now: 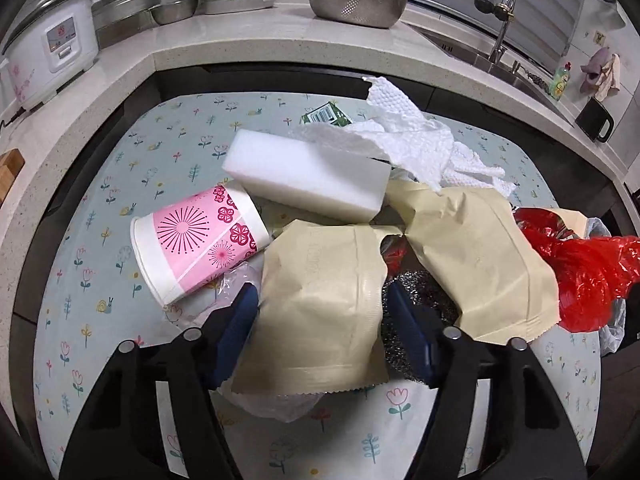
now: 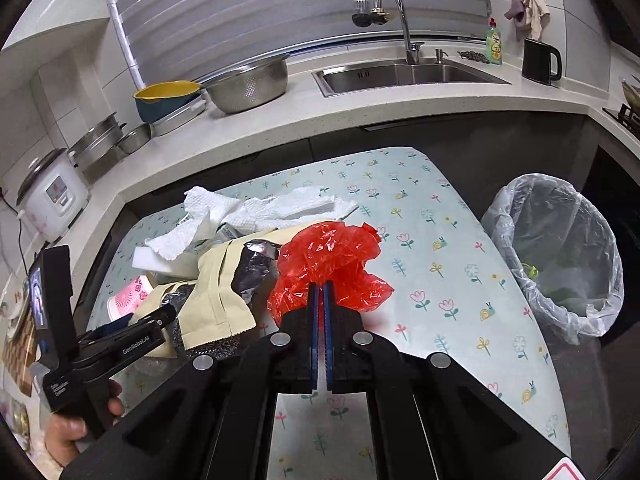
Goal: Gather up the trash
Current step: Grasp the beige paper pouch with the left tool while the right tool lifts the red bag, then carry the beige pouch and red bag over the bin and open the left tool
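Clamping the red bag, the right gripper holds it over the surface.
Left gripper straddles a beige wrapper in the trash pile, jaws apart, contact unclear; lined bin stands beside the surface.

rice cooker, colander, kettle.

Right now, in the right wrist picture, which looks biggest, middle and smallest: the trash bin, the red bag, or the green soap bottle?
1. Trash bin, biggest.
2. Red bag, held in the shut right gripper; it sits closest to the camera, so it may look bigger than it is.
3. Green soap bottle, smallest, but farthest away.
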The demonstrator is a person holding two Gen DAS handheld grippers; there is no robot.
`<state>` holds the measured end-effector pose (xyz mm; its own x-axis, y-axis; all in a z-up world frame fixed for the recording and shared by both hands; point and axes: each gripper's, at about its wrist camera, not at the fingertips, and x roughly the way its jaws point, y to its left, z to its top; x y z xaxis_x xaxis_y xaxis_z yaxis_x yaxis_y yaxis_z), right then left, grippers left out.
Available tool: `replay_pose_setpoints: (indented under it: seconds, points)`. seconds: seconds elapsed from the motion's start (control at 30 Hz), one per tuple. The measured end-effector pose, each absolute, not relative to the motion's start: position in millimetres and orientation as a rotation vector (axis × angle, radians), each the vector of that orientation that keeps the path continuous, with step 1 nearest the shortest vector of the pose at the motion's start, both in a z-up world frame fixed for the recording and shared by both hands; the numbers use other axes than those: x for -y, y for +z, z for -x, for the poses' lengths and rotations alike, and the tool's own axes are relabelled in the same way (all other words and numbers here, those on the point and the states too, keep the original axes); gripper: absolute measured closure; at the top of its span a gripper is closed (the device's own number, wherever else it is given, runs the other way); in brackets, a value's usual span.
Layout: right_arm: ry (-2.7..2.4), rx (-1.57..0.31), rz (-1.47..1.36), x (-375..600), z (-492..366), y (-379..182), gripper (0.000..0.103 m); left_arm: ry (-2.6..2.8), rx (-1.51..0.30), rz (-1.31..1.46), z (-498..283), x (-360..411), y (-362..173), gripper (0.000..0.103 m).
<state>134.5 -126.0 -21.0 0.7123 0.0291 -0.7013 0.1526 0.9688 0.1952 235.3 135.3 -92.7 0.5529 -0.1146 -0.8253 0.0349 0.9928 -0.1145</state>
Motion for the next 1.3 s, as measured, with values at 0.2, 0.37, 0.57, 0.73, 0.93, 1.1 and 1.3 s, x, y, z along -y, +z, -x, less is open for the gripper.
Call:
replay_pose_setpoints:
  seconds: [0.2,0.37,0.57,0.73,0.93,1.1,1.3]
  points:
    - [-0.077,-0.744,-0.248,132.5,-122.4,-8.3,0.101,-0.079,-0.964,0.101,-229.8,-137.8,-84.2,0.048]
    - [-0.081,-0.705,-0.255,138.6,-109.0,8.1,0.101,-0.097,-0.914,0.13,-214.3,-137.4,-58.5,0.048]
    - [-0.083,-0.655,-0.261,147.7,-90.1,27.8,0.102,-0.126,-0.862,0.146,-193.7,-129.0,-27.6,0.049]
    - [-0.077,-0.654,-0.267,156.3,-73.4,33.6,0.102,-0.161,-0.824,0.158,-171.6,-119.5,-3.6,0.049]
    - [-0.056,-0.75,-0.316,160.3,-62.9,-0.8,0.051,-0.176,-0.781,0.145,-148.0,-107.0,18.0,0.049]
    - [-0.043,-0.881,-0.299,147.1,-68.2,-51.3,0.049,-0.183,-0.743,0.141,-136.5,-106.9,34.7,0.049]
    - [-0.024,-0.966,-0.343,141.9,-82.2,-91.8,0.061,-0.197,-0.743,0.138,-130.3,-104.9,39.7,0.049]
